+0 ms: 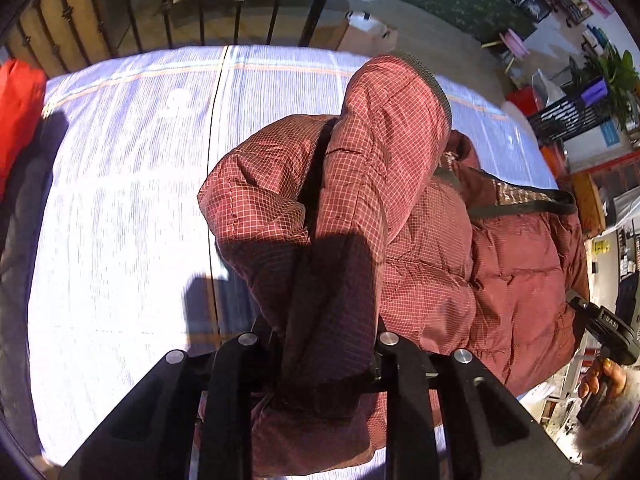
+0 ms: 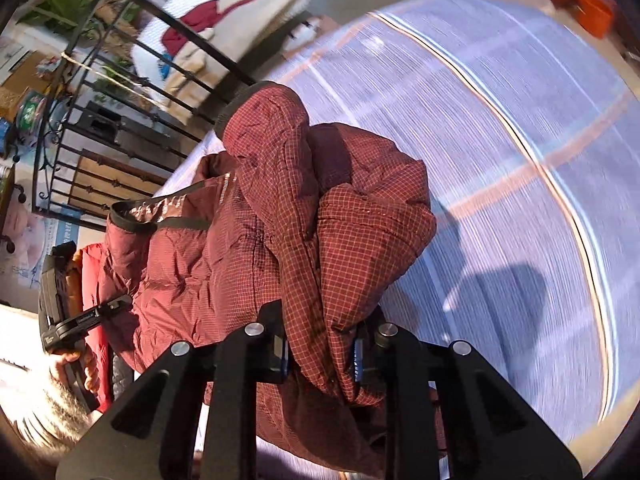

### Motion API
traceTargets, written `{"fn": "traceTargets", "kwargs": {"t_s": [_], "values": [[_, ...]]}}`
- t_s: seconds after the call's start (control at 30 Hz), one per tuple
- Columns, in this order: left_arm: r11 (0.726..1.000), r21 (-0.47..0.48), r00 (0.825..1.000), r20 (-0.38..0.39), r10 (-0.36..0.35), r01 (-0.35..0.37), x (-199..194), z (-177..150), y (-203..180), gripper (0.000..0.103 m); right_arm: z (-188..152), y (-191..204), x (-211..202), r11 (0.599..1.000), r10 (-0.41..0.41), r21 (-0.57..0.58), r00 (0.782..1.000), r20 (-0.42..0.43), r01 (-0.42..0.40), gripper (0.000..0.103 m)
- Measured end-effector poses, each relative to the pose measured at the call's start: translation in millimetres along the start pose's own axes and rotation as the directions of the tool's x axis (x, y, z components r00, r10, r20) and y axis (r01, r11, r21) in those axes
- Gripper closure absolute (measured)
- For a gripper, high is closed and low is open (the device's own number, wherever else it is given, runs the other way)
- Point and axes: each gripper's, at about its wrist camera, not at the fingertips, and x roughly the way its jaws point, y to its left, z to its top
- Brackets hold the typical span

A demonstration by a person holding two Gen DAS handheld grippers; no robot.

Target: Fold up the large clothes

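Covering most of both views, a striped sheet [image 1: 120, 200] lies over the bed, sunlit. On it rests a dark red checked jacket [image 1: 500, 272], its sleeves pulled up off the body. Left gripper [image 1: 328, 360] is clamped on one sleeve [image 1: 384, 140]; right gripper [image 2: 320, 356] pinches the other sleeve [image 2: 352, 240]. Each gripper's hand [image 1: 604, 376] shows at the other view's edge.
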Motion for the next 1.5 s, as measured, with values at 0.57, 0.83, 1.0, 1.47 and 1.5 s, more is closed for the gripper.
{"fn": "traceTargets", "kwargs": {"t_s": [0.57,0.83,1.0,1.47,1.5], "values": [[0.719,0.692,0.978,0.109,-0.176,0.053,5,167,-315,0.082,-35,-75,-145,0.951,-0.173,0.305,0.901,0.399,0.048,0.083],[0.58,0.808,0.984,0.001,-0.179,0.104,106,192,-483,0.082,-85,-149,-174,0.749,-0.385,0.662,0.793,0.472,-0.03,0.083],[0.527,0.85,0.999,0.02,-0.031,0.0,184,171,-522,0.081,-119,-192,-130,0.586,-0.434,0.809,0.824,0.364,-0.049,0.083],[0.551,0.828,0.995,0.085,0.05,-0.099,238,205,-495,0.017,-134,-226,-95,0.452,-0.433,0.889,0.855,0.286,-0.069,0.07],[0.559,0.823,0.995,0.097,0.038,-0.101,234,210,-491,0.013,-129,-224,-95,0.448,-0.436,0.892,0.856,0.278,-0.061,0.067]]}}
